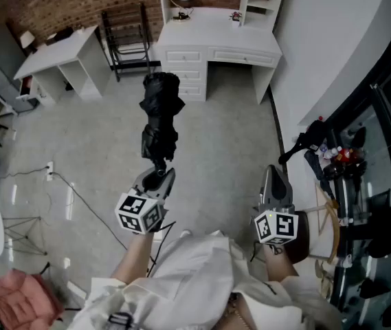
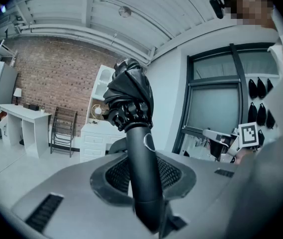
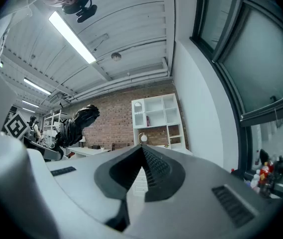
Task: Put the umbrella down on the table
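Observation:
A folded black umbrella stands out over the floor, held by its black handle. My left gripper is shut on that handle, with the bunched canopy beyond the jaws. My right gripper hangs to the right, apart from the umbrella, its jaws closed together with nothing between them. In the right gripper view the umbrella shows at the left. A white desk with drawers stands ahead against the wall.
A second white table and a black metal rack stand at the back left by the brick wall. A dark window frame and a stand with clutter lie at the right. Cables cross the grey floor at the left.

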`<state>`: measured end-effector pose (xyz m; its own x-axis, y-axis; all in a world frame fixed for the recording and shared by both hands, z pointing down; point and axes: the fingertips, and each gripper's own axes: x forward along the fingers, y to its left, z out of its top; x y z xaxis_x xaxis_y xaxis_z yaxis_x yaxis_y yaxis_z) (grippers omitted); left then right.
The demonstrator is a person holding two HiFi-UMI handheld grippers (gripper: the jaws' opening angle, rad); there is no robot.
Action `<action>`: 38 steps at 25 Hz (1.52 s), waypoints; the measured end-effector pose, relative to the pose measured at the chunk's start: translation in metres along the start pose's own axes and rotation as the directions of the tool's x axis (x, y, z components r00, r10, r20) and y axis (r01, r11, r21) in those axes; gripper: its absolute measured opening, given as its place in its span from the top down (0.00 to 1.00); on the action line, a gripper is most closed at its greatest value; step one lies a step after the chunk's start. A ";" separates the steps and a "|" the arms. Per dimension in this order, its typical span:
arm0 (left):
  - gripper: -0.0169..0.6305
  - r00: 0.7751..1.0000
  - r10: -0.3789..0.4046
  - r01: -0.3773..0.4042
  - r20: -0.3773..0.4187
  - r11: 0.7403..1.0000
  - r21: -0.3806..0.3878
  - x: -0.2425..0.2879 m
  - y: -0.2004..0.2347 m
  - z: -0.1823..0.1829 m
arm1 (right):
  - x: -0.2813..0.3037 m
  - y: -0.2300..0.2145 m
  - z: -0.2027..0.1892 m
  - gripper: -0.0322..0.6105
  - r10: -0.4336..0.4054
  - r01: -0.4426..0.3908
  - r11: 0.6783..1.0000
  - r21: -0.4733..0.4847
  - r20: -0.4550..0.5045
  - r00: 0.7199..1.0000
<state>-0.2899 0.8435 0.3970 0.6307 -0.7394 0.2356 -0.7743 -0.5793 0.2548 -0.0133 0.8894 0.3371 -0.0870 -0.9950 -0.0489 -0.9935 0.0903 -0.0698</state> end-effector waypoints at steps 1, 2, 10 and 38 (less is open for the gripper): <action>0.79 1.000 0.000 0.000 0.000 1.000 -0.001 0.000 0.000 0.000 | 0.000 0.001 0.000 0.92 0.001 -0.001 1.000 -0.001 0.000 1.000; 0.79 1.000 0.000 0.000 0.001 1.000 -0.002 0.000 0.000 0.000 | 0.001 0.001 0.000 0.92 0.002 -0.002 1.000 -0.001 -0.001 1.000; 0.79 1.000 0.002 -0.002 0.006 1.000 -0.003 -0.006 0.004 -0.001 | -0.002 0.011 0.000 0.92 0.015 -0.015 1.000 -0.004 0.001 1.000; 0.79 0.998 -0.034 0.034 -0.056 0.999 -0.015 -0.037 0.060 -0.020 | 0.004 0.079 -0.018 0.92 -0.022 0.021 1.000 -0.021 -0.044 0.999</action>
<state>-0.3588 0.8431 0.4223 0.6589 -0.6987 0.2789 -0.7518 -0.5987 0.2762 -0.0931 0.8916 0.3494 -0.0679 -0.9977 -0.0036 -0.9965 0.0680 -0.0495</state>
